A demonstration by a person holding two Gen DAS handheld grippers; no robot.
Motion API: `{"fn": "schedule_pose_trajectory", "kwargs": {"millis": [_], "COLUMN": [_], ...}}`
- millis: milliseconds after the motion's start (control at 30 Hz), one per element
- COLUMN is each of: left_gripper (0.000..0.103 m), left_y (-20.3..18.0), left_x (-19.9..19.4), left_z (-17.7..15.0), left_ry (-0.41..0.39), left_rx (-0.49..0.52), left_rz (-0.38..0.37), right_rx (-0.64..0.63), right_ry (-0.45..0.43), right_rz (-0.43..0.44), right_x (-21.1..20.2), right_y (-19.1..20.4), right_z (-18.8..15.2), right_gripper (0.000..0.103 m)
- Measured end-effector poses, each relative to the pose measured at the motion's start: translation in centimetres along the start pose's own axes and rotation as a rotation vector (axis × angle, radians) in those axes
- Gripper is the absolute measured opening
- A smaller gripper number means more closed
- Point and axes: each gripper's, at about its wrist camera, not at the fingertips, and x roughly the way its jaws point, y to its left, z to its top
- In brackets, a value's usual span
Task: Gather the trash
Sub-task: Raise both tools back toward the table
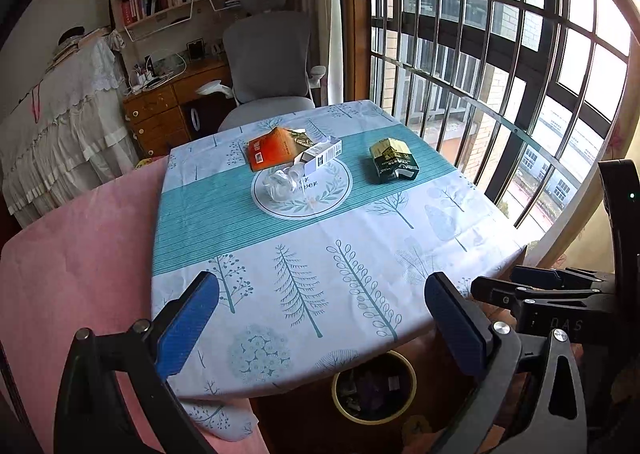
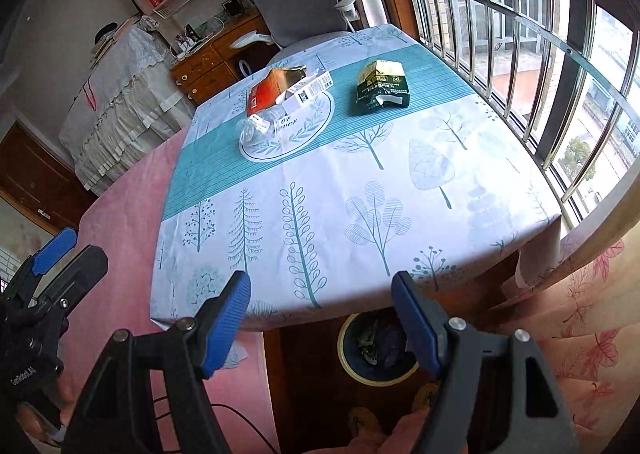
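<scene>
Trash lies at the far middle of the table: an orange box (image 1: 269, 149) (image 2: 264, 92), a white carton (image 1: 320, 154) (image 2: 310, 88), a crumpled clear plastic bottle (image 1: 282, 182) (image 2: 256, 126) and a dark green and gold box (image 1: 394, 160) (image 2: 380, 88). A round bin (image 1: 374, 386) (image 2: 376, 348) with some trash in it stands on the floor below the table's near edge. My left gripper (image 1: 320, 310) is open and empty above the near edge. My right gripper (image 2: 320, 314) is open and empty above the near edge, over the bin.
The table carries a tree-print cloth (image 1: 320, 254) over a pink cover (image 1: 72, 274). A grey office chair (image 1: 268, 66) and a wooden desk (image 1: 168, 110) stand behind it. A barred window (image 1: 500, 54) runs along the right. A curtain (image 2: 580, 314) hangs at the right.
</scene>
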Motion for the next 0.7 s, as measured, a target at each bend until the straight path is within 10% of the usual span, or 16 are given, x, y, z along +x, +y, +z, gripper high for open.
{"fn": "schedule_pose_trajectory", "kwargs": {"millis": [700], "left_gripper": [0.102], "left_y": [0.3], "left_x": [20.0], "left_z": [17.2], "left_ry": [0.167], "left_rx": [-0.014], "left_rz": [0.091], "right_rx": [-0.013], "right_ry": [0.123], "right_rz": [0.008], "right_x": [15.8], "right_y": [-8.4], "right_z": [23.9], "right_gripper": [0.082]}}
